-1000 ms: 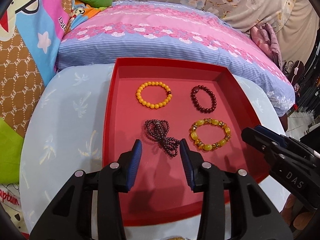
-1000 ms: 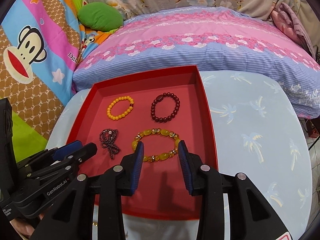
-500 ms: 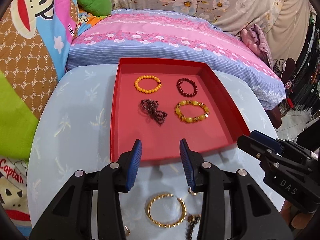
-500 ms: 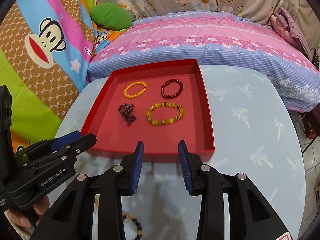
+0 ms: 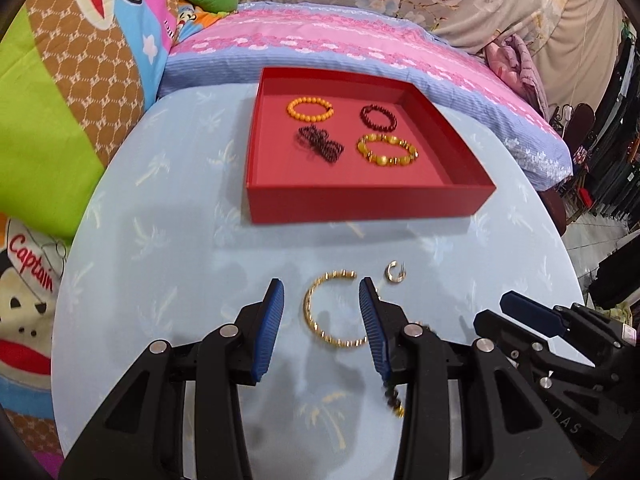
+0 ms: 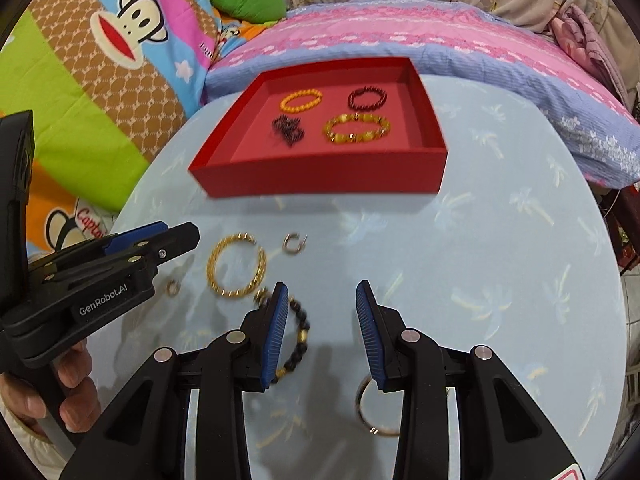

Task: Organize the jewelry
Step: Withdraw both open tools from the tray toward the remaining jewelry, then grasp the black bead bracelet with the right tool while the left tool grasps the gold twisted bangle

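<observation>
A red tray holds several bracelets: orange, dark red, amber and a dark tangled one. On the table near me lie a gold bangle, a small ring, a black and gold bead bracelet, a metal ring and a tiny ring. My left gripper is open around the gold bangle. My right gripper is open and empty, its left finger beside the bead bracelet.
The round table has a pale blue palm-print cloth. A pink and blue pillow lies behind the tray. Cartoon bedding lies to the left. The left gripper's body shows in the right wrist view.
Both grippers have pulled back from the tray toward the table's near side. The loose jewelry has come into view under them. Both stay open.
</observation>
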### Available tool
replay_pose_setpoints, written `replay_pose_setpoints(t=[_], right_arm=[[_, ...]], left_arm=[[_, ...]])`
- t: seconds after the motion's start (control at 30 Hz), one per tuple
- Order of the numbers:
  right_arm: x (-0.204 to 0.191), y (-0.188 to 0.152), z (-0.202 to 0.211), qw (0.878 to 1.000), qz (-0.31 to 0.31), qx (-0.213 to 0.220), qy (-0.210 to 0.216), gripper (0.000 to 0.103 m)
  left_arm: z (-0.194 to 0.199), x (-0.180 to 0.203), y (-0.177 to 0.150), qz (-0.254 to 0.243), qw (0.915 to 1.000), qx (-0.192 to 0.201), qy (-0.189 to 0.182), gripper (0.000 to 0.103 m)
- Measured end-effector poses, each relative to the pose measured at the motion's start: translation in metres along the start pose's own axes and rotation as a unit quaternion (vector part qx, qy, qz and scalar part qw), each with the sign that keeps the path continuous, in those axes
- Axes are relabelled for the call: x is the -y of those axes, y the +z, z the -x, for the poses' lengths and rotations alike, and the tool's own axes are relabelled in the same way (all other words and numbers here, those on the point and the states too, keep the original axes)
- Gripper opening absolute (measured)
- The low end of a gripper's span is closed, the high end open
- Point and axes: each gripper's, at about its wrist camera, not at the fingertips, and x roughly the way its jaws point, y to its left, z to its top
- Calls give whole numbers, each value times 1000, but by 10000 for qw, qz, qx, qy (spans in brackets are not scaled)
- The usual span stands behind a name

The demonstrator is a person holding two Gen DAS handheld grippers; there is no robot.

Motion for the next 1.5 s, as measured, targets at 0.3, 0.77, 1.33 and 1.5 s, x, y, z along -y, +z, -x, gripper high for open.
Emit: replay_pose_setpoints(t=[0.3, 0.77, 1.33, 1.5], right_arm=[[-19, -28, -15, 9996, 179, -213, 2, 35], [-28, -39, -34, 9983, 389, -297, -313, 19], [-15, -41, -19, 9995, 124, -256, -111, 7], [-15, -33, -10, 9998, 134, -136, -77, 7]], left_arm=[[1, -3, -30, 92, 9998, -156, 79, 37], [0, -8, -49, 229, 9993, -272, 124, 38], [-3, -6, -47, 274, 9991, -322, 50, 41], [-4, 3, -38, 150, 9997, -213, 19, 55]])
